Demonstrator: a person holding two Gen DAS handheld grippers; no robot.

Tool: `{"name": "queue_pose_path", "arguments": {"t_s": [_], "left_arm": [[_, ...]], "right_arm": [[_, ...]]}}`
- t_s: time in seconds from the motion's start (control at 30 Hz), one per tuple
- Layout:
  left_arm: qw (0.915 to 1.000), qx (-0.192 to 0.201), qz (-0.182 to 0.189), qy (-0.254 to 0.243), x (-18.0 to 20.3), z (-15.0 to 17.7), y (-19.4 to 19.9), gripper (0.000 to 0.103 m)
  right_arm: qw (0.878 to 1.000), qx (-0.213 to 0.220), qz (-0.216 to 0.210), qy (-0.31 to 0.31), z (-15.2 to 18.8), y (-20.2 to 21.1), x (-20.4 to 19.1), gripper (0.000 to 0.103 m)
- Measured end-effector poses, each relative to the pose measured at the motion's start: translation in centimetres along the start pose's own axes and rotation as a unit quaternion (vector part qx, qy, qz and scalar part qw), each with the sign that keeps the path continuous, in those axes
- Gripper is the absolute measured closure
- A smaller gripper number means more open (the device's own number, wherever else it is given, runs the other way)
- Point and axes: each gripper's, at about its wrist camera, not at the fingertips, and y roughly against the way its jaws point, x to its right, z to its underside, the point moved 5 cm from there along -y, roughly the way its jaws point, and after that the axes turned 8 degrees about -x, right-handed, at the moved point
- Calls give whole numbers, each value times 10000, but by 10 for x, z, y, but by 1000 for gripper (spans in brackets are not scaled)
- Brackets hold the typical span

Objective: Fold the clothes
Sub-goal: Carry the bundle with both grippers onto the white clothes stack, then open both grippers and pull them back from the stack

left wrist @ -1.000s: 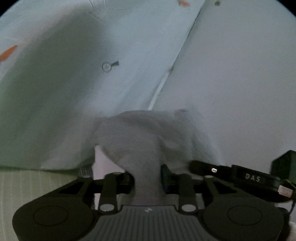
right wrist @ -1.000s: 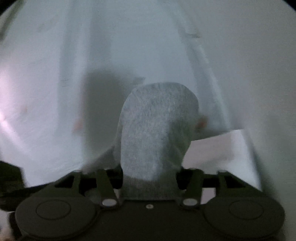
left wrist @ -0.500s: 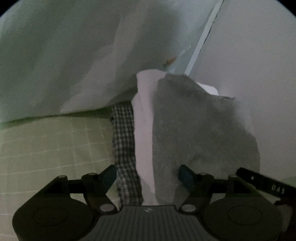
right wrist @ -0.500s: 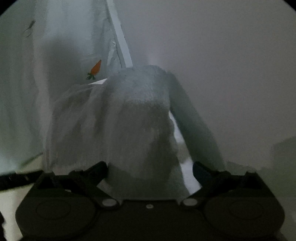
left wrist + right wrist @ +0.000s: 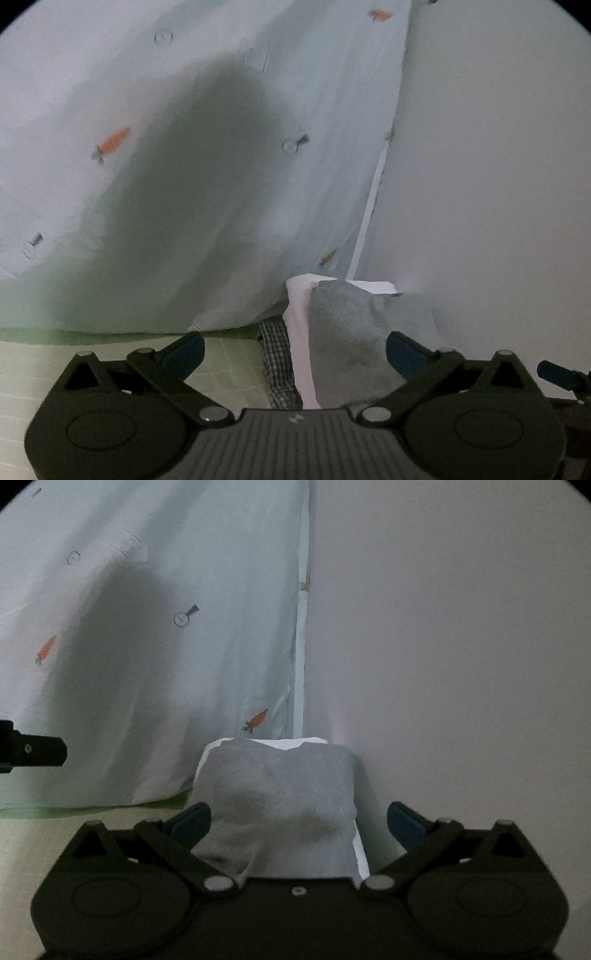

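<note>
- Here, the left gripper (image 5: 293, 349) is seen with its fingers spread wide; nothing is pinched between them.
- The right gripper (image 5: 299, 821) is likewise held with its fingers spread and empty.
- The grey garment (image 5: 280, 805) is found folded into a compact block, lying just ahead of both grippers on a white garment (image 5: 299, 339) beneath it.
- Left of the grey garment, a checked cloth (image 5: 277, 354) and a pale green gridded sheet (image 5: 229, 365) are visible.
- Behind the grey garment, a light carrot-print fabric (image 5: 221, 147) hangs, with a plain wall (image 5: 443, 627) to its right.
- The step in hand is judged to be release of a finished fold.
- Next, withdrawal of both grippers without catching the stack is called for, followed by selection of another garment.
</note>
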Motion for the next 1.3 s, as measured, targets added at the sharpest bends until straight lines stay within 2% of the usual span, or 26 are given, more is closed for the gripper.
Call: {"name": "queue_pose_path", "arguments": {"t_s": [0.13,0.37,0.67,0.8,1.0,1.3], "left_arm": [[9996,133,-14,-236,-4,18,45,0],[9986,-156,110,-502,-26,53,91,0],[9956,-554,320,-680,-47,91,126,0],[9938,-675,377,-793,-53,107,137,0],[9935,-707,469,-758,-62,113,147,0],[9935,-670,491,-782,-70,115,158,0]], "right_arm": [[9990,-198,-25,-391,17,39,-9,0],[9961,-442,69,-765,60,110,-20,0],[9935,-792,203,-789,111,168,-47,0],[9930,-909,299,-698,129,186,-58,0],[9925,-935,404,-672,142,203,-65,0],[9928,-892,424,-684,143,209,-72,0]]}}
